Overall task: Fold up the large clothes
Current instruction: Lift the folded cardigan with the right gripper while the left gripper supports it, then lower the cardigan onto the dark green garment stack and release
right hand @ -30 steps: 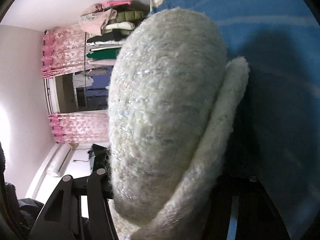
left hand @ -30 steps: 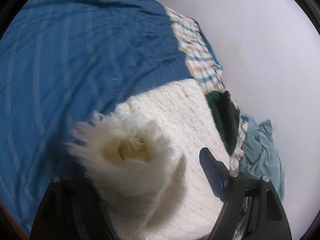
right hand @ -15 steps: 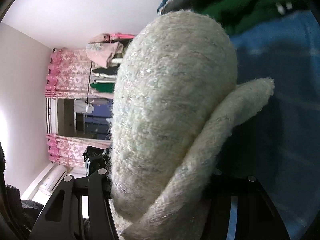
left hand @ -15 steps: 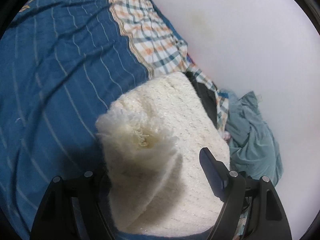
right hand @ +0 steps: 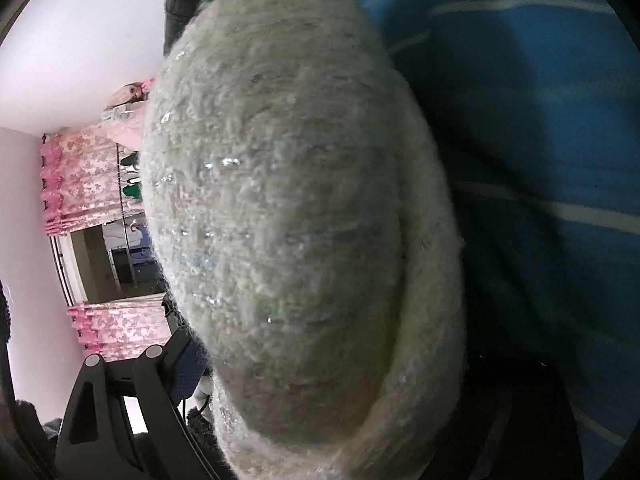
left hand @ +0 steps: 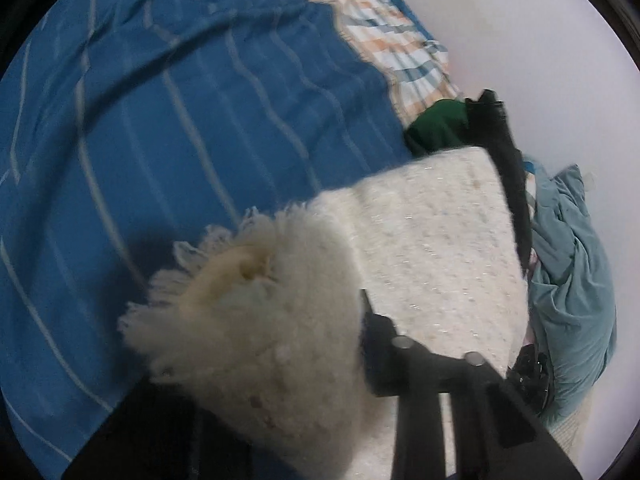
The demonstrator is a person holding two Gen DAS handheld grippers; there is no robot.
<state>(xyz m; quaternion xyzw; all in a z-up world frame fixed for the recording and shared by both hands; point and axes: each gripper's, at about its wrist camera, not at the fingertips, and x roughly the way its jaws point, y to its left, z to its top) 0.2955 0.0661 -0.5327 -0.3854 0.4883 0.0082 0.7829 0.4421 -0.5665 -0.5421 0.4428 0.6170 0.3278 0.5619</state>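
A cream fuzzy knit garment (left hand: 432,240) lies folded over the blue striped bedspread (left hand: 160,120). My left gripper (left hand: 288,344) is shut on a fringed bunch of it (left hand: 256,304); only the right finger (left hand: 380,344) shows, the other is hidden by the wool. In the right wrist view the same knit (right hand: 288,216) fills the middle, bulging out between the jaws. My right gripper (right hand: 304,392) is shut on it; the left finger (right hand: 172,368) shows, the right one is hidden.
A green garment (left hand: 440,124) and a black one (left hand: 504,152) lie at the bed's far edge by the white wall (left hand: 540,40). A teal cloth (left hand: 568,280) is heaped at the right. Pink curtains (right hand: 80,176) and a clothes rack show behind.
The left gripper has closed tighter on the fringed bunch and swung, so the knit sits further right. The right view has shifted closer to the bedspread, the knit still held.
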